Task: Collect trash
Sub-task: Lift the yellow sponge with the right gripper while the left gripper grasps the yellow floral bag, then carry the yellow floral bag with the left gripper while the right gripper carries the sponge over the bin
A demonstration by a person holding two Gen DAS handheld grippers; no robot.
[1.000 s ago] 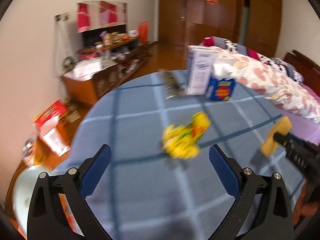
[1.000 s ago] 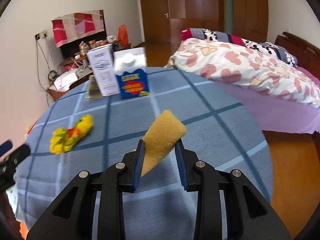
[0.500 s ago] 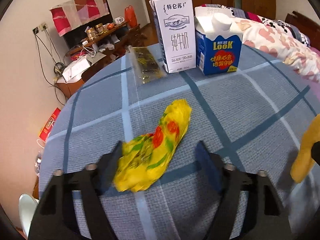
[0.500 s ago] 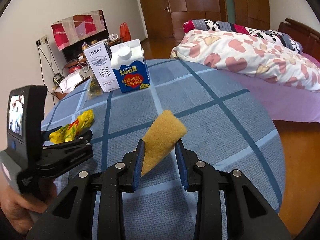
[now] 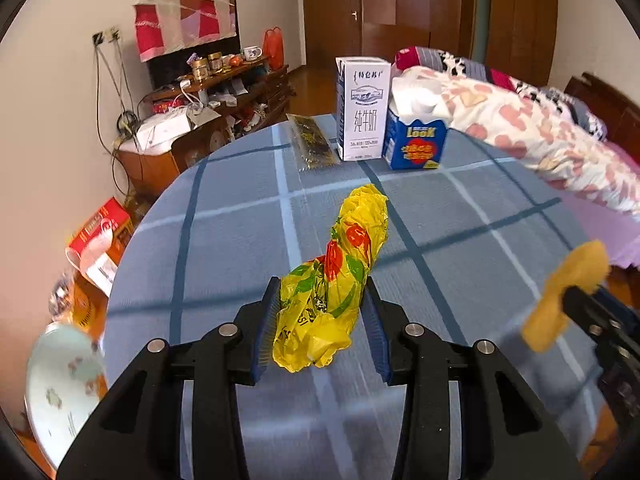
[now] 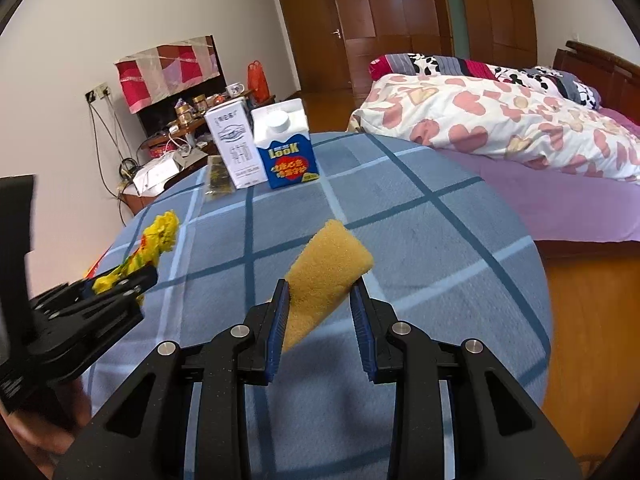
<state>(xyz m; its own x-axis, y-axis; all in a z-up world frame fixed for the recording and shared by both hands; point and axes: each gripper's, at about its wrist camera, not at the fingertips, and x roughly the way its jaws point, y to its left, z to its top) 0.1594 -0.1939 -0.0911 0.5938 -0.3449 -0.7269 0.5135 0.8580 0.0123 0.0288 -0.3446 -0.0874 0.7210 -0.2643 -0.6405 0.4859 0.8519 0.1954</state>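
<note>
On blue table point(image 5: 224, 232): left gripper point(image 5: 320, 304) jaws closing around yellow bag point(image 5: 336, 272); right gripper point(image 6: 320, 300) clenched on sponge point(image 6: 324, 268).

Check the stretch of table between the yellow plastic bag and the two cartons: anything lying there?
Bare blue checked tablecloth between the yellow plastic bag and the cartons, as the left wrist view shows; the dark wrapper lies off to the left.

The blue carton point(image 6: 289, 160) reads "LOOK"; the white carton point(image 5: 363, 109) beside it reads "纯牛奶".
</note>
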